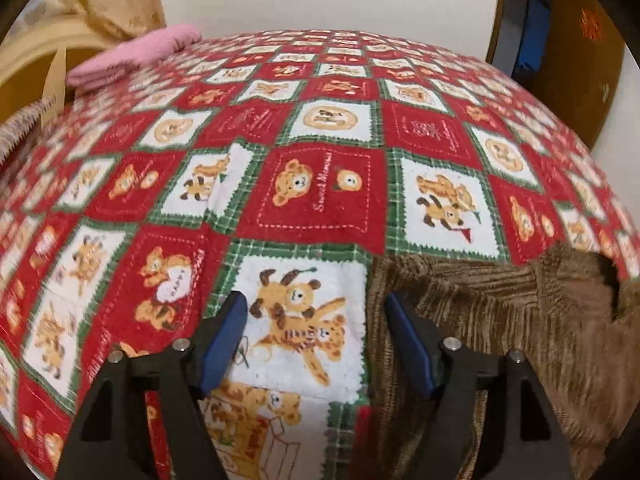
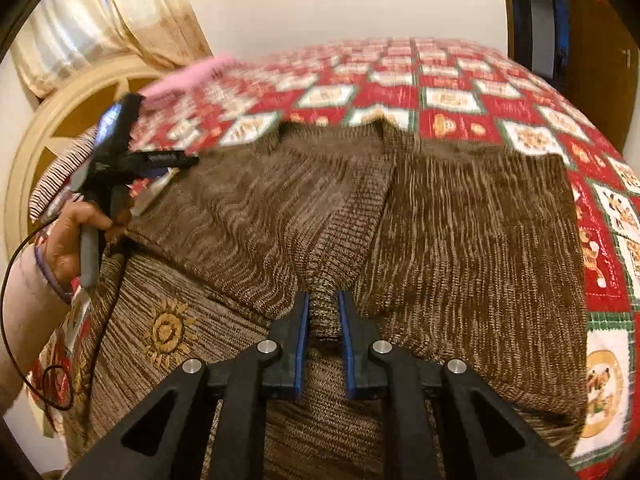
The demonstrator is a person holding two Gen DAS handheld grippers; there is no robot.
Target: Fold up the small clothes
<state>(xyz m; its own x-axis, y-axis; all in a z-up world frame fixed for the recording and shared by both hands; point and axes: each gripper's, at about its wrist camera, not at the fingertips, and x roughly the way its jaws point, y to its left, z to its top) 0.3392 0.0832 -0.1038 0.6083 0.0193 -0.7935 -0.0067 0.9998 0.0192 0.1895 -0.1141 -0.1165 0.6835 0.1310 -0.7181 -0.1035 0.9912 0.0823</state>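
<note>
A brown knit sweater lies spread on a bed with a red, white and green teddy-bear blanket. My right gripper is shut on a ribbed cuff or sleeve end of the sweater, at its near middle. My left gripper is open and empty above the blanket, with the sweater's edge just under its right finger. In the right wrist view the left gripper shows held in a hand at the sweater's left side.
A folded pink garment lies at the bed's far left corner. A cream headboard and curtains stand at the left. A dark doorway is at the far right. A cable hangs from the left gripper.
</note>
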